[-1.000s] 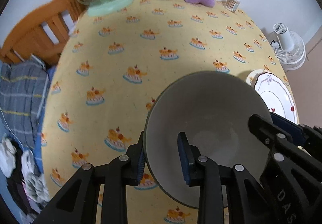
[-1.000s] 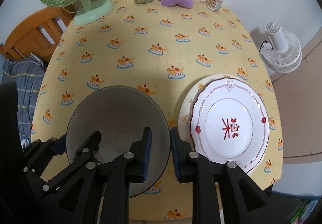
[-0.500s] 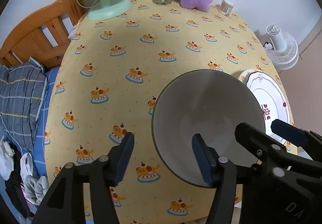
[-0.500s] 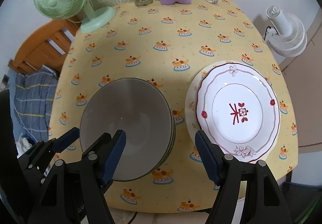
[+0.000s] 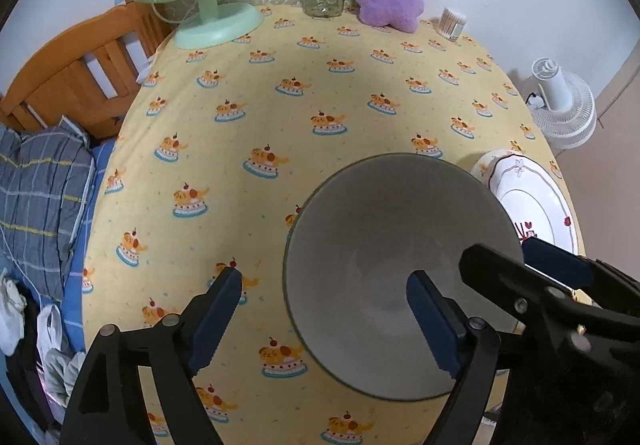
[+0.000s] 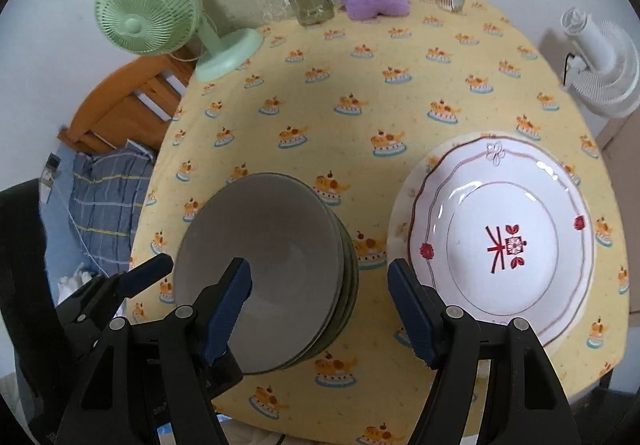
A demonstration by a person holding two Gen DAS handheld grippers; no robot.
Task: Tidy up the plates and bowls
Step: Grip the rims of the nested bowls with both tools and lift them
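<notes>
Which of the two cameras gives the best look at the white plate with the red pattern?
The right wrist view. There the white plate shows whole, with its red centre mark and wavy rim line. In the left wrist view only a slice of the plate shows at the right edge, partly behind the grey bowl and the other tongs.

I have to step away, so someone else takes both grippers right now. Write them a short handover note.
Left gripper: open, holding nothing, one of its fingers over the grey bowls.
Right gripper: open, holding nothing, straddling the right edge of the bowls.
Grey bowls: nested in one stack on the yellow tablecloth, near the front edge.
White plates: stacked just right of the bowls, red-patterned one on top.
Done: bowls stacked together, plates stacked together.
Left: no loose dishes are in view; lift both grippers clear without nudging either stack.
</notes>
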